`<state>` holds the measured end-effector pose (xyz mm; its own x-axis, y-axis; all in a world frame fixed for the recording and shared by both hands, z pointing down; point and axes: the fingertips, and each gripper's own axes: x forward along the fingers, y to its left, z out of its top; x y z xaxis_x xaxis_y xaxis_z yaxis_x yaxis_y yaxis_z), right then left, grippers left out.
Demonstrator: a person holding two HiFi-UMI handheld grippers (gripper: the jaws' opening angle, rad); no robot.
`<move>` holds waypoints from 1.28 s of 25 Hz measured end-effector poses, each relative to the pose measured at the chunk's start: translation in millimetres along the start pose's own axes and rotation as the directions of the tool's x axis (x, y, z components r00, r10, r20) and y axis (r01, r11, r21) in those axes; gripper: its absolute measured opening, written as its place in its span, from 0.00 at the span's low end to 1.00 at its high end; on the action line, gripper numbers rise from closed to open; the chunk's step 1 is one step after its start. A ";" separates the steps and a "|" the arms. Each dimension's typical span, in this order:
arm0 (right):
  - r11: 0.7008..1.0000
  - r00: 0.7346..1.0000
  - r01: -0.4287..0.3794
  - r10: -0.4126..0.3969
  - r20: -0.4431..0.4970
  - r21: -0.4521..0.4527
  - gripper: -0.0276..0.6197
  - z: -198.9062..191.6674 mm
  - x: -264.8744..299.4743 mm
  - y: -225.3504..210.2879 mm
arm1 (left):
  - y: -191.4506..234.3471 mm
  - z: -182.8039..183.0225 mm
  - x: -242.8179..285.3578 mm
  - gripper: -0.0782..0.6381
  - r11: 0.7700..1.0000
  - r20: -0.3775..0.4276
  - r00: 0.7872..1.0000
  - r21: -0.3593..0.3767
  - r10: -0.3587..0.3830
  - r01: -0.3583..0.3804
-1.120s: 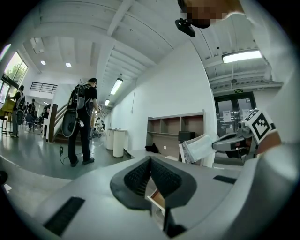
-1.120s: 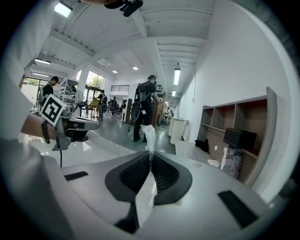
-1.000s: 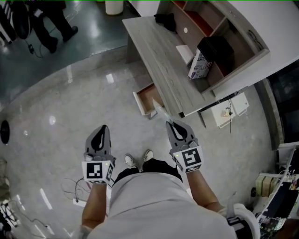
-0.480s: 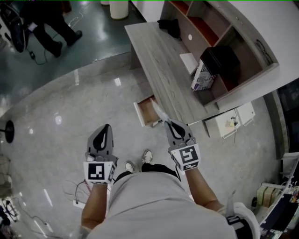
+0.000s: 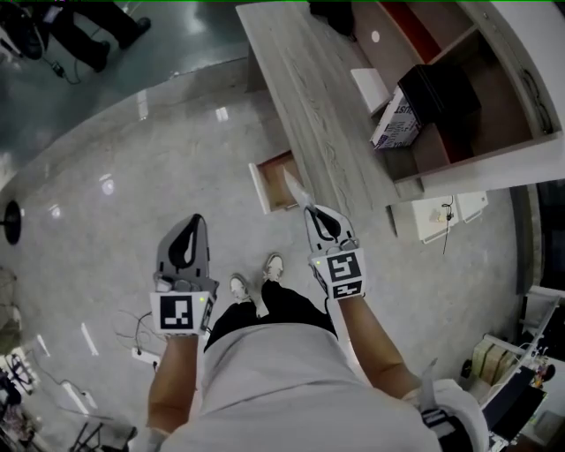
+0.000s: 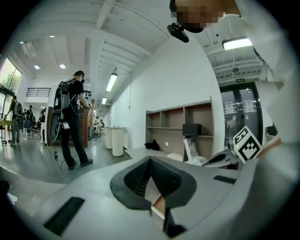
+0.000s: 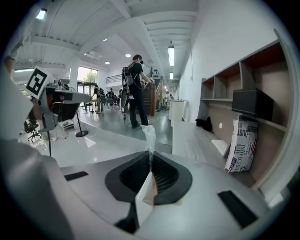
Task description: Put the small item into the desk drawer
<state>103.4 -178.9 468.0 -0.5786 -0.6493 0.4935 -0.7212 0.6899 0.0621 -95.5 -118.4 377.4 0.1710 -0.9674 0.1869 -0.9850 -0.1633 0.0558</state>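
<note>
In the head view my right gripper (image 5: 311, 210) is shut on a thin clear plastic packet (image 5: 296, 187). The packet's tip pokes out over the near edge of the open desk drawer (image 5: 276, 174). The drawer has a brown inside and a white front, and juts from under the grey wood desk (image 5: 300, 88). In the right gripper view the packet (image 7: 149, 136) stands up between the pads of the right gripper (image 7: 150, 158), with the desk top (image 7: 187, 138) ahead. My left gripper (image 5: 193, 222) hangs over the floor left of the drawer; its pads (image 6: 140, 176) meet with nothing between them.
A shelf unit behind the desk holds a black box (image 5: 437, 93) and a printed bag (image 5: 397, 124). A white booklet (image 5: 371, 88) lies on the desk. The person's shoes (image 5: 252, 287) stand just short of the drawer. Cables (image 5: 141, 344) trail on the floor at left; another person (image 5: 79, 26) stands far left.
The person has stepped towards the desk, so drawer and desk sit nearer and higher in view. Both grippers came forward with the body; the right one keeps the packet.
</note>
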 end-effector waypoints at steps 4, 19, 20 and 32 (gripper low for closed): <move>1.000 0.998 0.008 -0.008 -0.056 0.000 0.09 -30.5 28.8 -2.5 | 0.5 -18.2 7.1 0.13 1.000 -0.033 0.999 -0.002 0.009 -0.009; 0.999 0.963 0.040 -0.036 -0.268 0.009 0.09 -148.4 138.0 7.2 | 2.2 -82.5 29.0 0.13 0.999 -0.148 0.988 -0.013 0.041 -0.043; 0.999 0.961 0.038 -0.035 -0.276 0.008 0.09 -152.5 143.0 8.3 | 3.6 -85.8 29.4 0.13 0.999 -0.153 0.987 -0.015 0.045 -0.048; 0.999 0.923 0.026 -0.040 -0.383 -0.040 0.09 -206.0 197.2 18.7 | 11.8 -127.1 46.7 0.13 0.996 -0.197 0.979 -0.057 0.050 -0.062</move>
<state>54.2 -228.1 745.2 -0.3593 -0.5038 0.7856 -0.7202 0.6850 0.1100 -96.1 -140.8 511.4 0.1231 -0.9171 0.3792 -0.9907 -0.0915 0.1003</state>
